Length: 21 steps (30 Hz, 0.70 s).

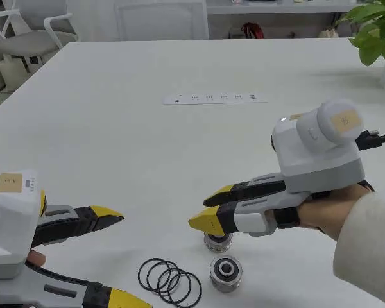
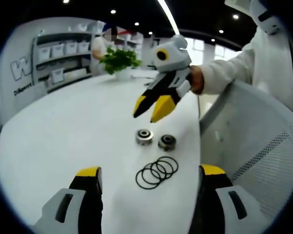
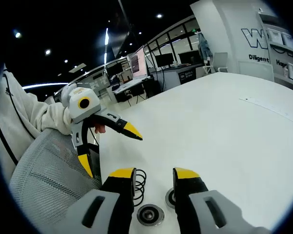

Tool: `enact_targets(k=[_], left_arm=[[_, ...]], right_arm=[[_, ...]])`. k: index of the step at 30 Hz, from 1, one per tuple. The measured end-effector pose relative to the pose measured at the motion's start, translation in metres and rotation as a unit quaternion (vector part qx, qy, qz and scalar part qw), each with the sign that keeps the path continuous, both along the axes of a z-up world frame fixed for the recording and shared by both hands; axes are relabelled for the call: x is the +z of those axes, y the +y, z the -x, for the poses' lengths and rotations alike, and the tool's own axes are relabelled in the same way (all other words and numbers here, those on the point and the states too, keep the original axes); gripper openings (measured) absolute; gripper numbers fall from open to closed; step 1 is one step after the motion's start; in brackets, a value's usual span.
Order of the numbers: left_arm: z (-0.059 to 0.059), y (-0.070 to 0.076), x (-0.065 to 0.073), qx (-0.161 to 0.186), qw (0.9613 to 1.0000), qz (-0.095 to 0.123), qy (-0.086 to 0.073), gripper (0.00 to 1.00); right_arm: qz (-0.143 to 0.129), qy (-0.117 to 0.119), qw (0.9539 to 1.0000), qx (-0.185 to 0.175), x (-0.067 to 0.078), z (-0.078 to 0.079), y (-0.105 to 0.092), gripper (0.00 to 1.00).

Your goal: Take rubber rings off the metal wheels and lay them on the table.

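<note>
Left gripper [image 1: 125,258] first: it hangs just left of the rubber rings [image 1: 170,280], jaws spread wide, holding nothing and touching nothing. In its own view the two yellow tips frame the rings.

The rings, four or five black loops as far as I can count, lie flat on the table [image 1: 147,141] in an overlapping chain. I judge that part of the job done.

Just right of the rings sits the near wheel [image 1: 226,273], close beside the last loop. A little beyond it, and apart from it, is the far wheel [image 1: 217,242]; both are metal. The near wheel looks darker round its rim than the far one, which may mean a ring is left on it, but I cannot tell for certain.

Right gripper [image 1: 199,212] hovers above and to the right of the rings, over the far wheel. Its jaws are parted by a narrow gap and grip nothing; its own view shows clear space between the tips. Whether its lower jaw touches that wheel I cannot say.

What is left, by my reckoning, is stripping whatever rings the wheels carry and laying them beside the others.
</note>
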<state>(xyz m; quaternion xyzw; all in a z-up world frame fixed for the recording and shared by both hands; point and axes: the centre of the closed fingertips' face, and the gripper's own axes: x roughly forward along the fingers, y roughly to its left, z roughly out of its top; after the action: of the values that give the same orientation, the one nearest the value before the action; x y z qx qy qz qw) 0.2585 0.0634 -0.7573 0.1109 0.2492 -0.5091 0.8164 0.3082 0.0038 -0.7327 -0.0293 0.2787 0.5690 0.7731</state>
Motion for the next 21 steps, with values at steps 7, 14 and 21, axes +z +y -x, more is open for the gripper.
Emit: enact_targets(k=[7, 14, 21], left_arm=[[-0.004, 0.005, 0.004, 0.015, 0.9999, 0.004, -0.005, 0.85], [-0.01, 0.013, 0.01, 0.039, 0.9991, 0.01, -0.016, 0.88], [-0.012, 0.018, 0.013, 0.054, 0.9983, 0.014, -0.02, 0.92]], right_arm=[[-0.019, -0.025, 0.9994, -0.013, 0.019, -0.006, -0.009, 0.35], [-0.038, -0.044, 0.998, -0.027, 0.036, -0.011, -0.019, 0.4], [-0.038, -0.06, 0.9968, -0.037, 0.045, -0.012, -0.029, 0.51]])
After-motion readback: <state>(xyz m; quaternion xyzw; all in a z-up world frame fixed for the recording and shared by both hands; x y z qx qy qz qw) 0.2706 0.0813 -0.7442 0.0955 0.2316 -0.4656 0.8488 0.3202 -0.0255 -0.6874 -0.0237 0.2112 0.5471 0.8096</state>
